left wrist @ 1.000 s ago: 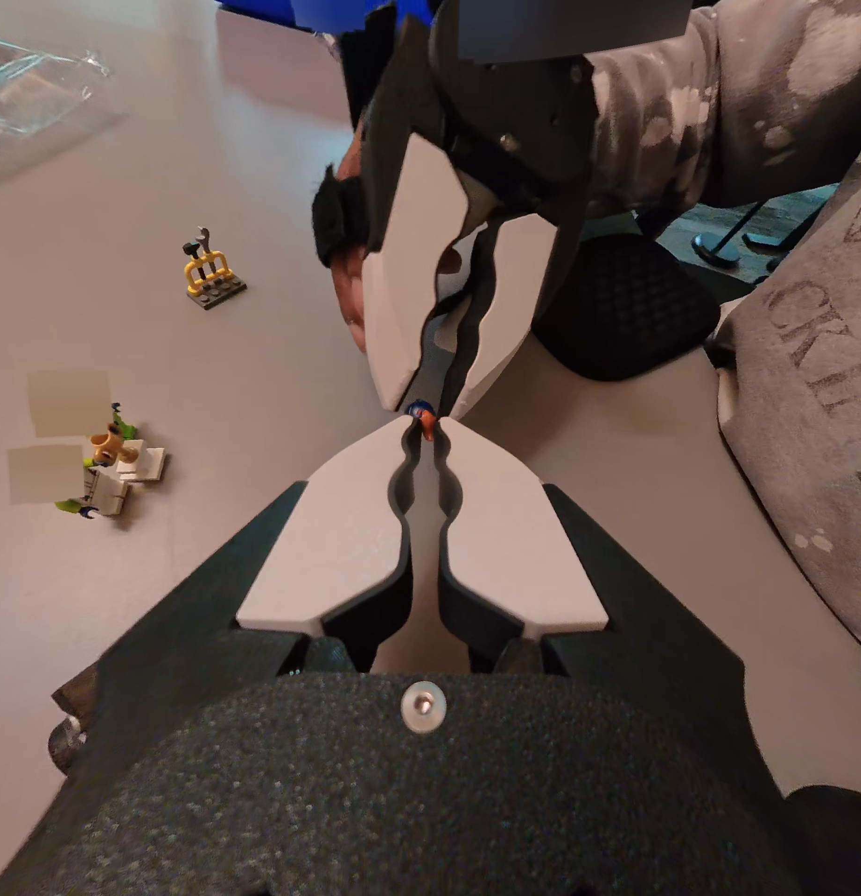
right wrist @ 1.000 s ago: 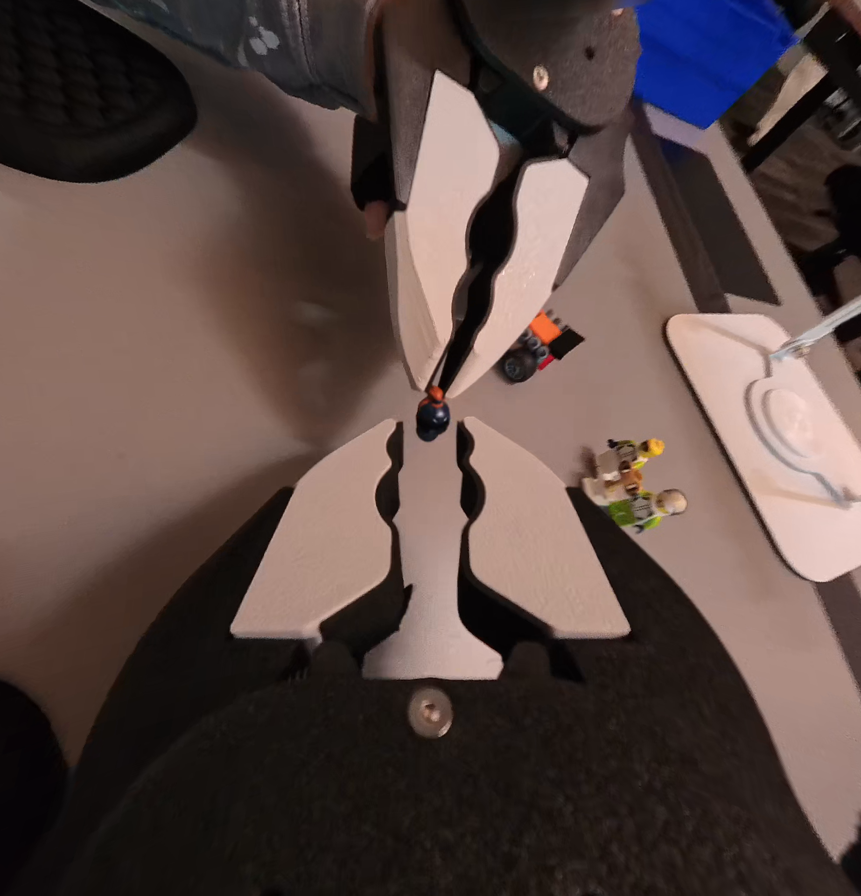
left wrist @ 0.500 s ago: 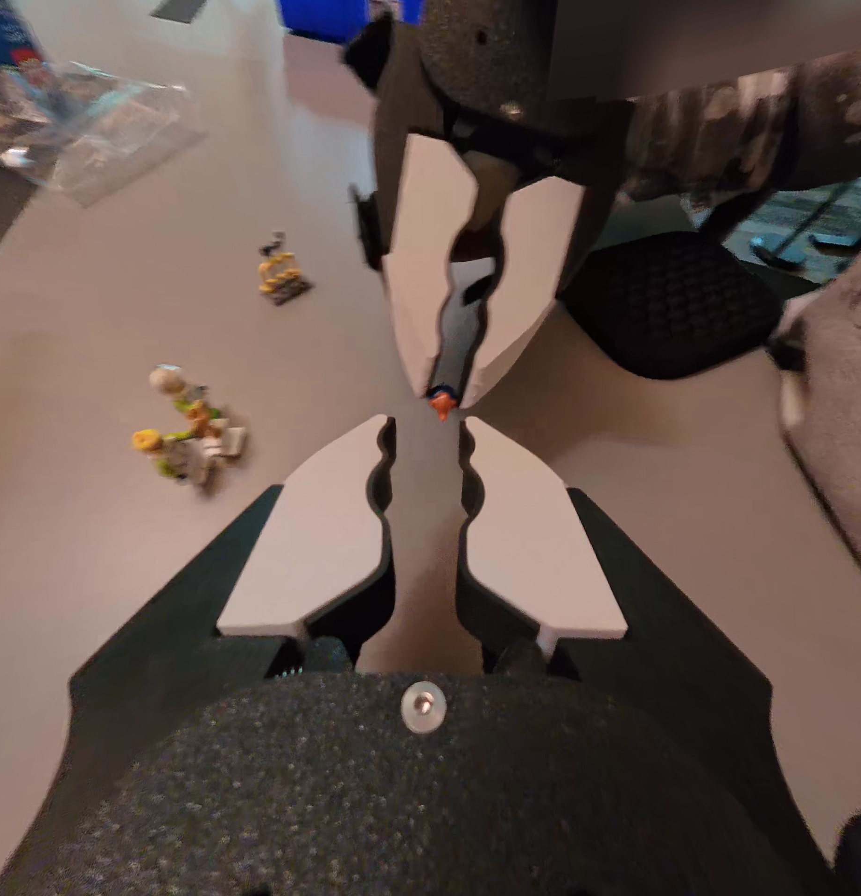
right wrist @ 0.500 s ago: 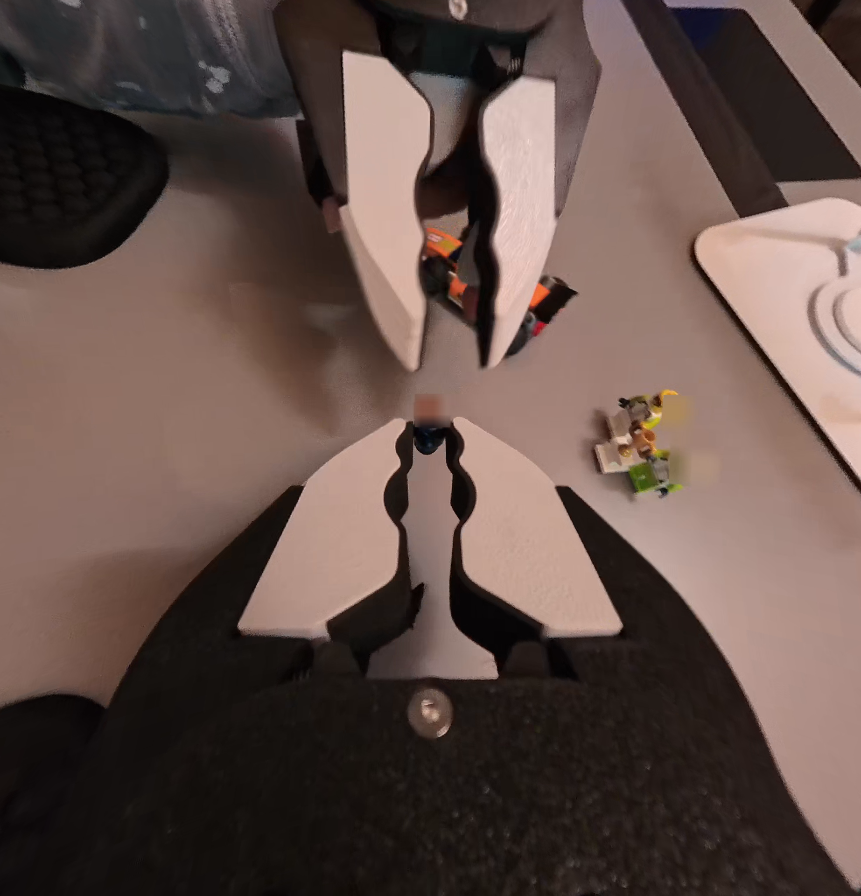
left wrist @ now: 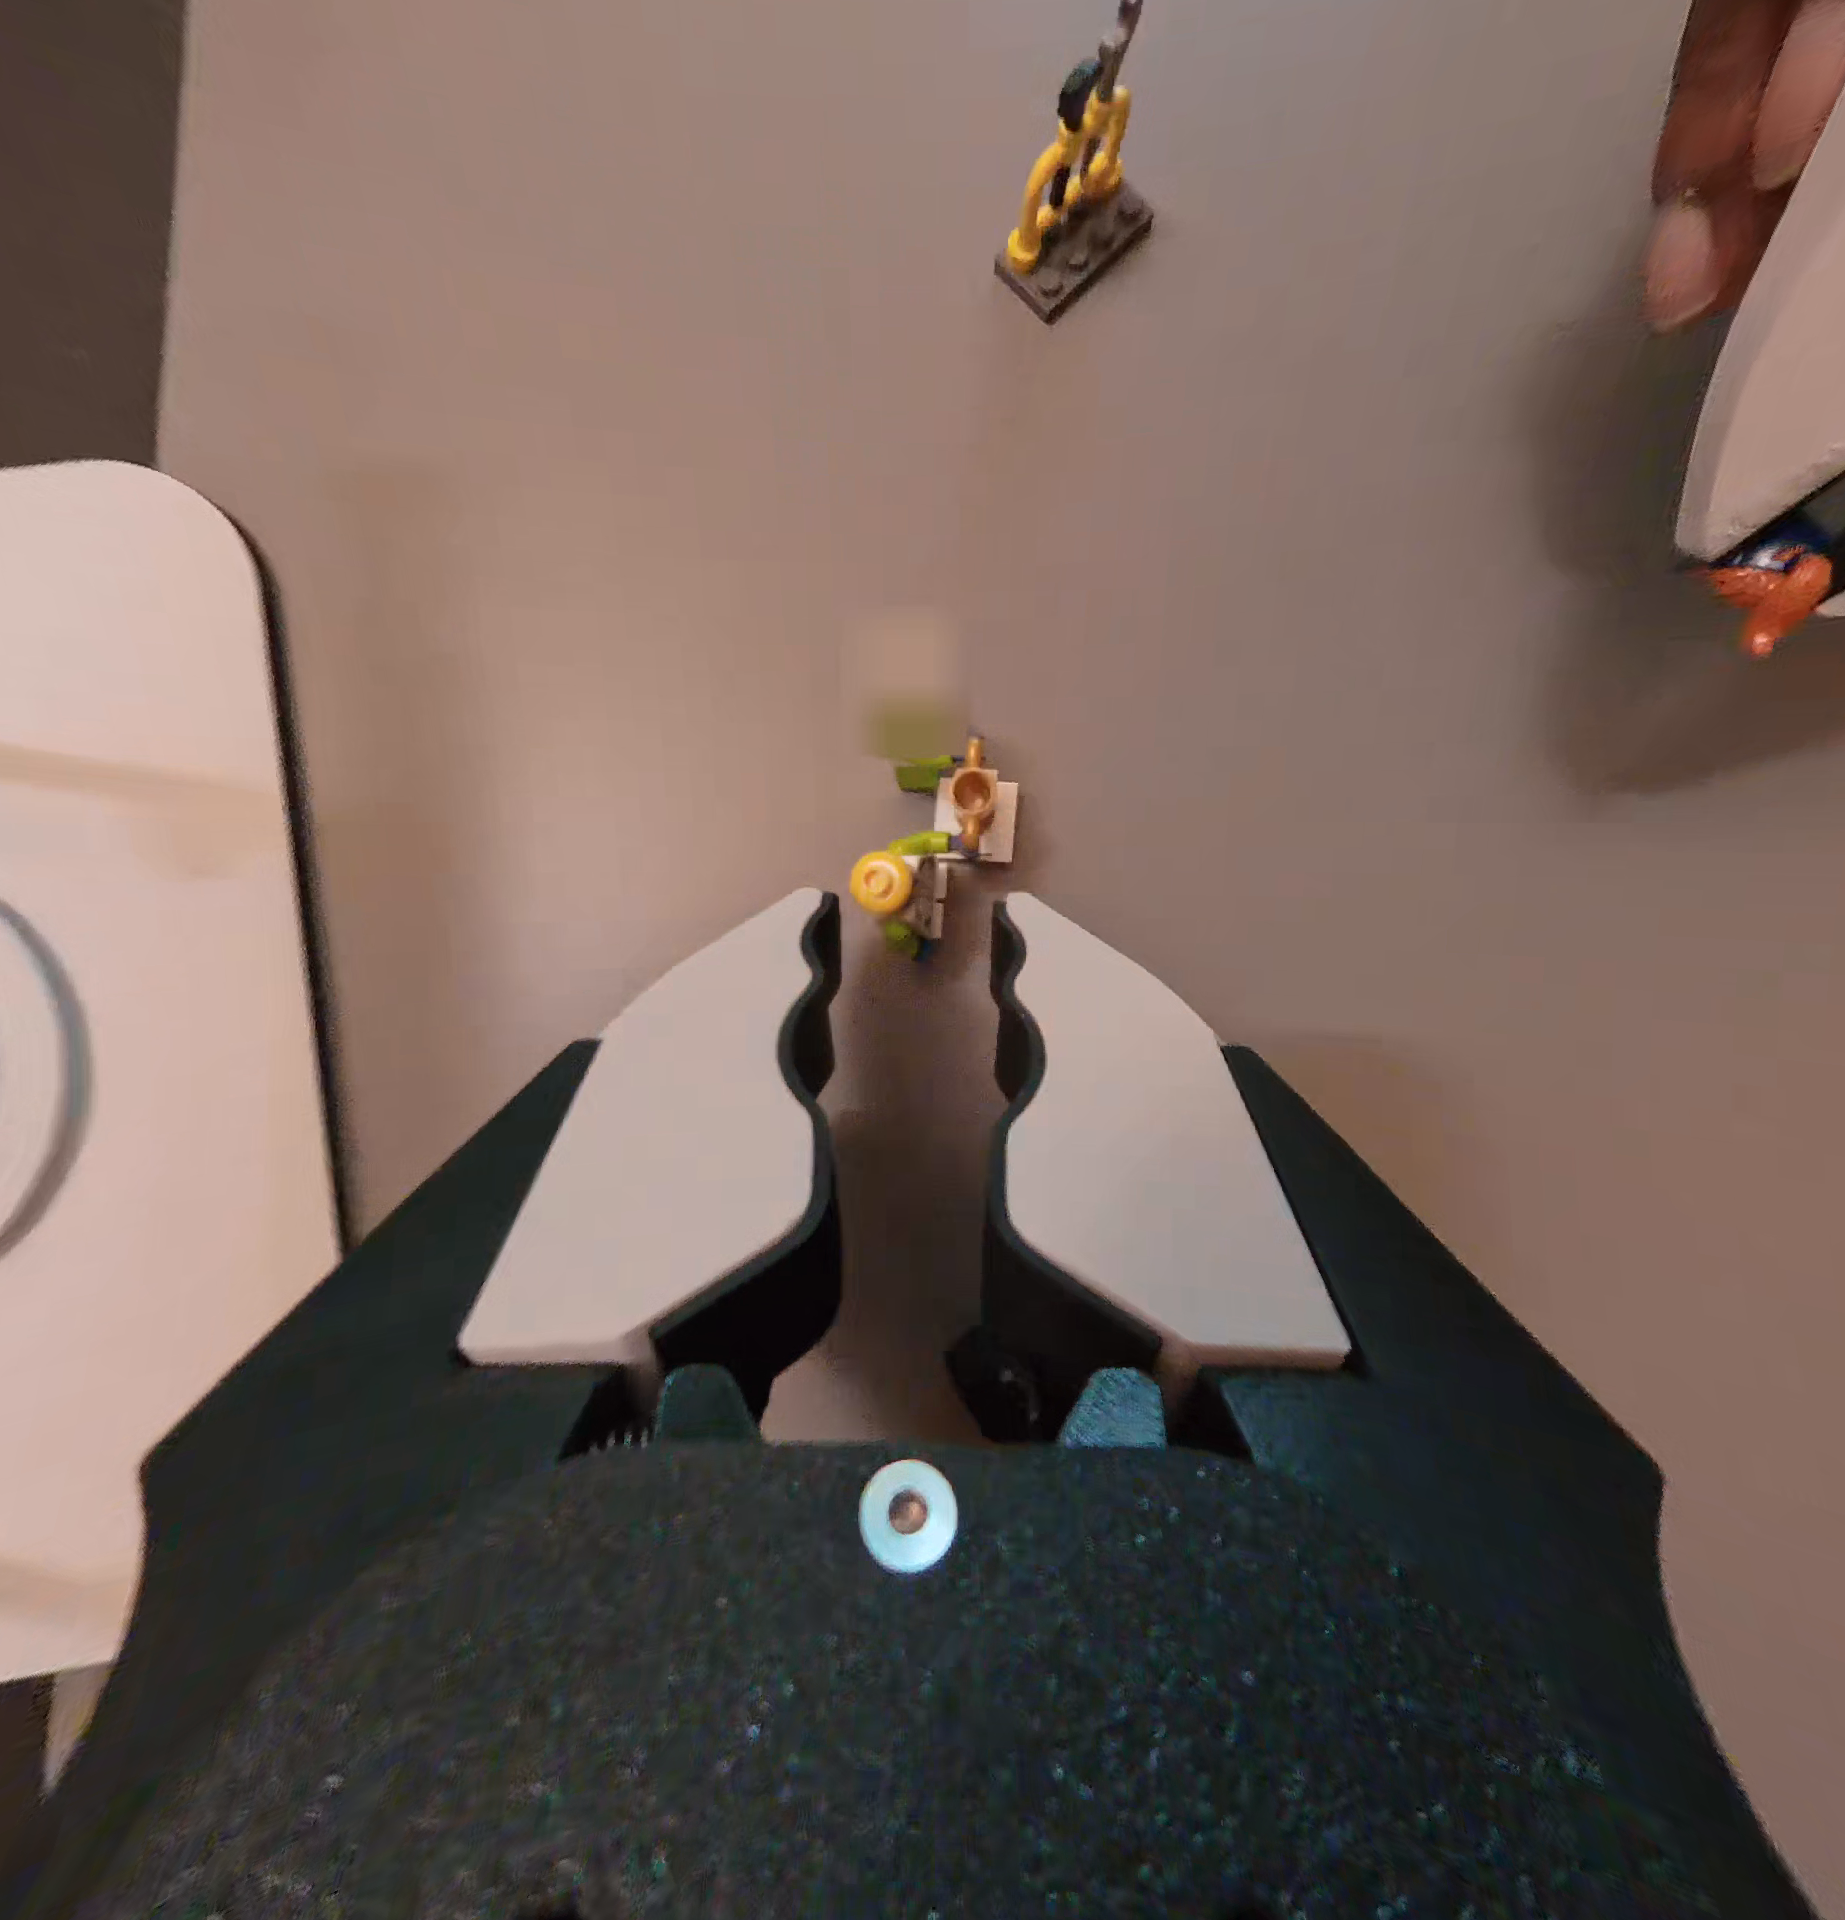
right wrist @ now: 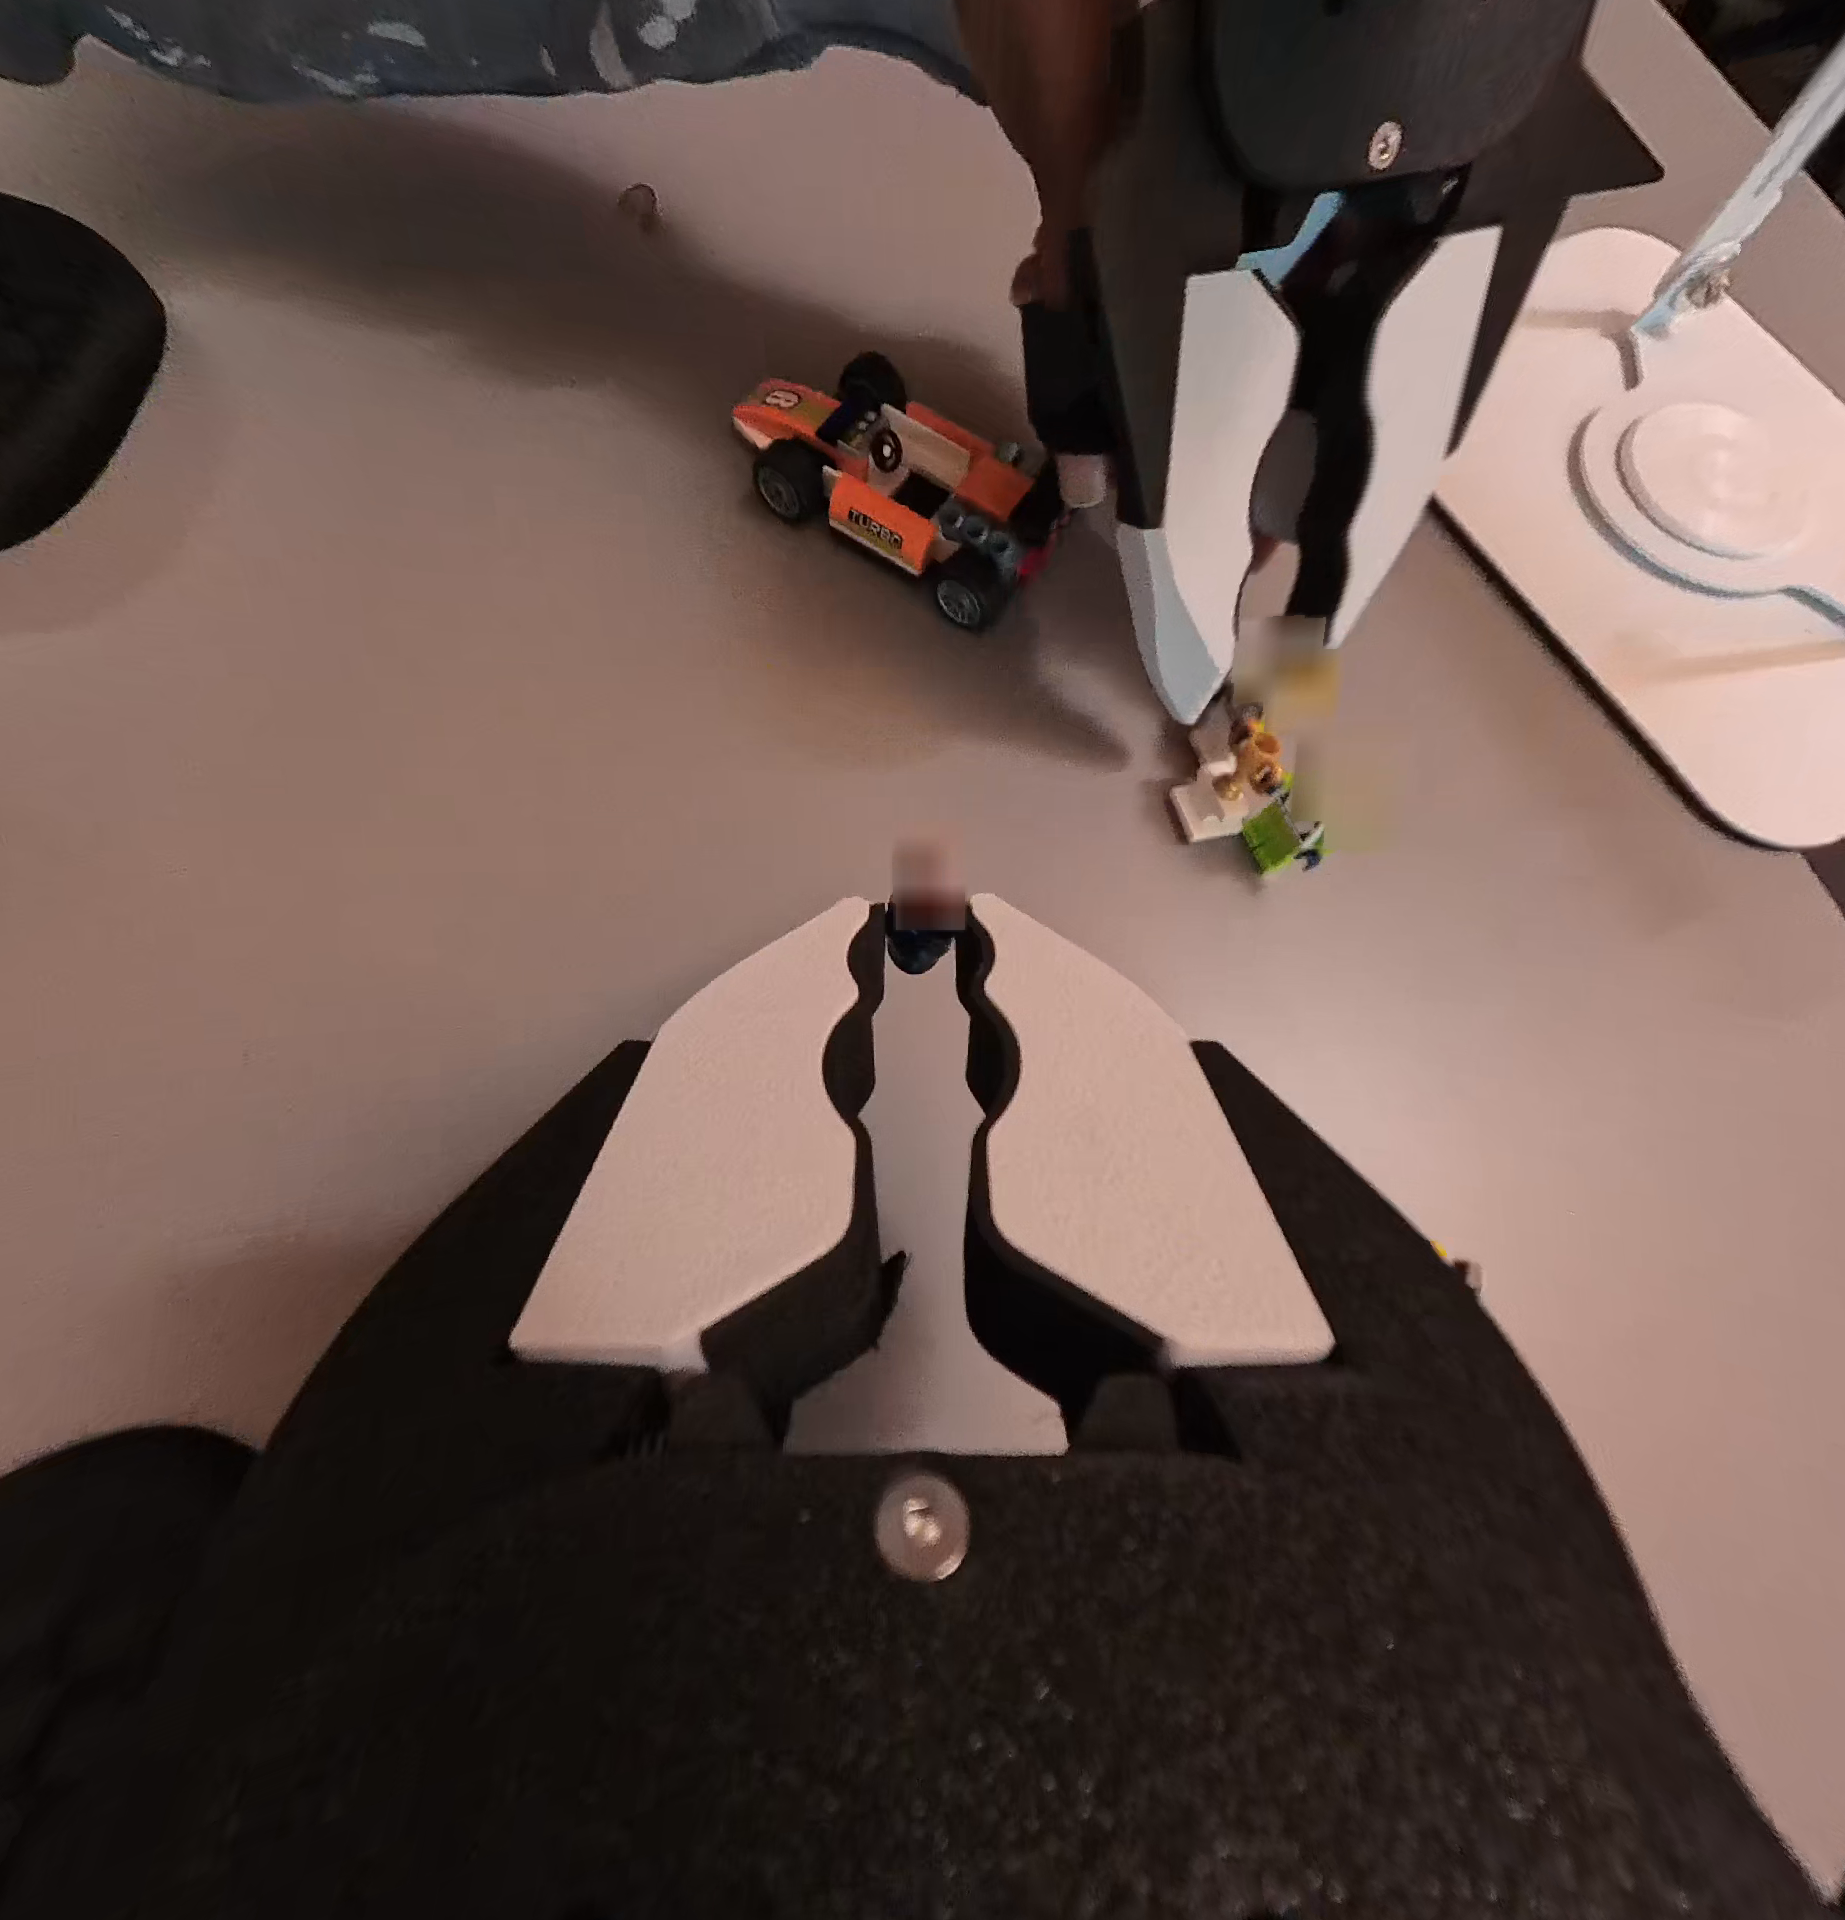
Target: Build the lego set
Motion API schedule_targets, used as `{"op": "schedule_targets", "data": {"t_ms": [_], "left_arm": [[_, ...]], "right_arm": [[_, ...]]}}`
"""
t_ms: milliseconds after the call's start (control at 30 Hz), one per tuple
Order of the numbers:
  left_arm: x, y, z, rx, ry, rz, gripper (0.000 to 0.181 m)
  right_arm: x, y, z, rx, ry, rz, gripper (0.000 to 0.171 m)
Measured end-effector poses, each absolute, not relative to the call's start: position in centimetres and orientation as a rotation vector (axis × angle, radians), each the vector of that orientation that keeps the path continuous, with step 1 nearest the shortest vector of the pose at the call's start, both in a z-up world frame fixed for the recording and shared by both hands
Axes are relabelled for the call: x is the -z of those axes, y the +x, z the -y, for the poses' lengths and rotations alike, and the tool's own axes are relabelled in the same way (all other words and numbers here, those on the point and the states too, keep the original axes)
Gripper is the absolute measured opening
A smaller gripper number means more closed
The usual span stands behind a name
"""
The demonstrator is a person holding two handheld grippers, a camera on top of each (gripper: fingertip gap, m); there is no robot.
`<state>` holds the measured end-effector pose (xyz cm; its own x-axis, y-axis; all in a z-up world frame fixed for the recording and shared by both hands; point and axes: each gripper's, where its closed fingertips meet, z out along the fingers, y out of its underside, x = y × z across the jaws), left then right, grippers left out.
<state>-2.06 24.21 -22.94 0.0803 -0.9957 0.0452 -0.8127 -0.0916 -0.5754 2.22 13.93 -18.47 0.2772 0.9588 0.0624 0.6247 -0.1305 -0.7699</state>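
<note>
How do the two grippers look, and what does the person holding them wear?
Both are alike. The left gripper has two flat white fingers with wavy black inner edges, set in angular black holders. Behind them is a rough, speckled black body with one silver screw. The right gripper has the same build. No cables show. The person wears a sleeve of blue-grey cloth with pale blotches.
</note>
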Motion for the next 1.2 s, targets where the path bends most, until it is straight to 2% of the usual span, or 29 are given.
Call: {"op": "schedule_targets", "data": {"t_ms": [133, 500, 800, 1200], "left_arm": [[23.3, -1.5, -23.4, 0.555, -2.037, -1.734, 0.012], [22.9, 0.4, -17.4, 0.574, -2.319, -1.298, 0.01], [22.9, 1.7, -12.8, 0.747, -2.28, -1.044, 0.025], [23.0, 2.3, -12.5, 0.788, -2.118, -1.145, 0.026]], "right_arm": [[18.6, 3.4, -14.5, -0.608, -1.862, 1.377, 0.012], [18.5, 3.2, -15.9, -0.651, -1.935, 1.258, 0.012], [19.6, 2.6, -14.2, -0.709, -1.967, 1.332, 0.012], [19.6, 1.8, -14.1, -0.537, -2.037, 1.514, 0.012]]}}
